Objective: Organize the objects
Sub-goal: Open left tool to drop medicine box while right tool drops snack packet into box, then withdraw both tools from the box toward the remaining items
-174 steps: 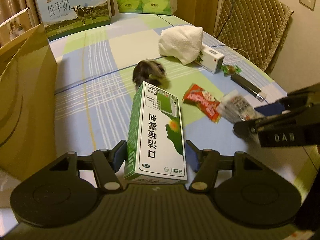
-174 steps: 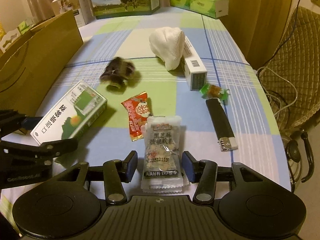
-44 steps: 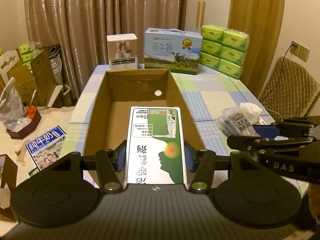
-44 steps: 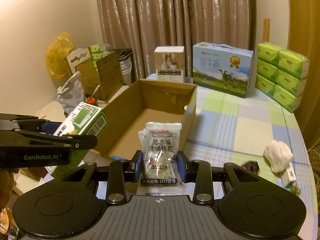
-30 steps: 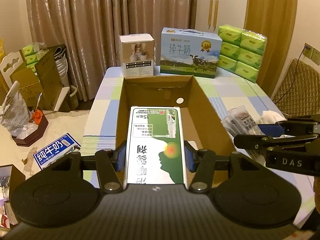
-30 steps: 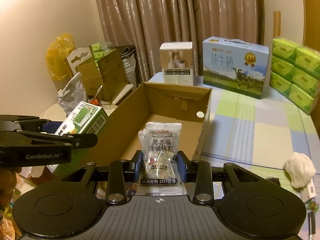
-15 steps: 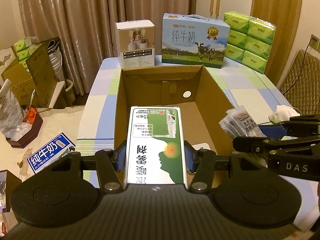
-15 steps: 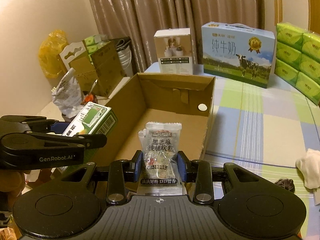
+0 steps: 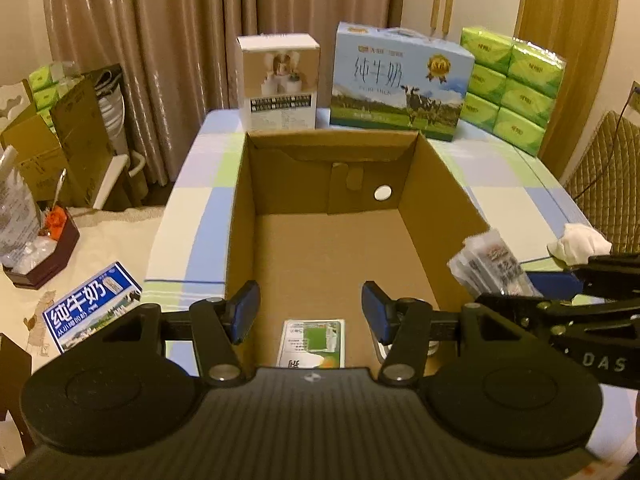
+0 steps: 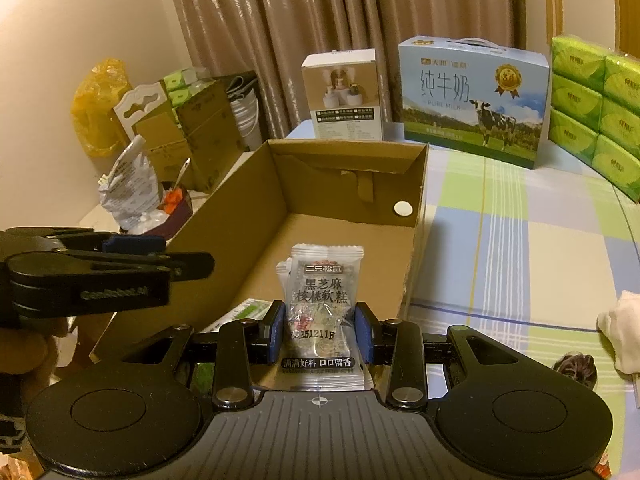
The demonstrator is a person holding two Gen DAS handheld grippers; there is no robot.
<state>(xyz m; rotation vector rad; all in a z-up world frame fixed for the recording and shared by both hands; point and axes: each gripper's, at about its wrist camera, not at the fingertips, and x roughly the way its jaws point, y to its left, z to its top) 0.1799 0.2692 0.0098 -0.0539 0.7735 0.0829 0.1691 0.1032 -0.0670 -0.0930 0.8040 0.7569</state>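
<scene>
From the left wrist, the left gripper (image 9: 310, 312) hangs over the near end of the carton (image 9: 444, 184) with its jaws apart and nothing between them; the green box (image 9: 311, 343) lies flat on the carton floor just below, partly hidden by the gripper body. The risk here is small: if the hand dips, a finger could clip the box or the near wall and shove the carton along the table (image 9: 188, 216). At right in this view the right gripper (image 9: 516, 292) reaches in with the snack pack (image 9: 488, 268) over the carton's right wall. From the right wrist, the right gripper (image 10: 320, 332) is clamped on the snack pack (image 10: 324, 300), pads pressing its lower half, the top standing free. It looks poised near that wall, so a release now could likely drop the slick pack on the rim or outside. The left gripper (image 10: 168, 264) sits close alongside; crossing paths could knock them together.
</scene>
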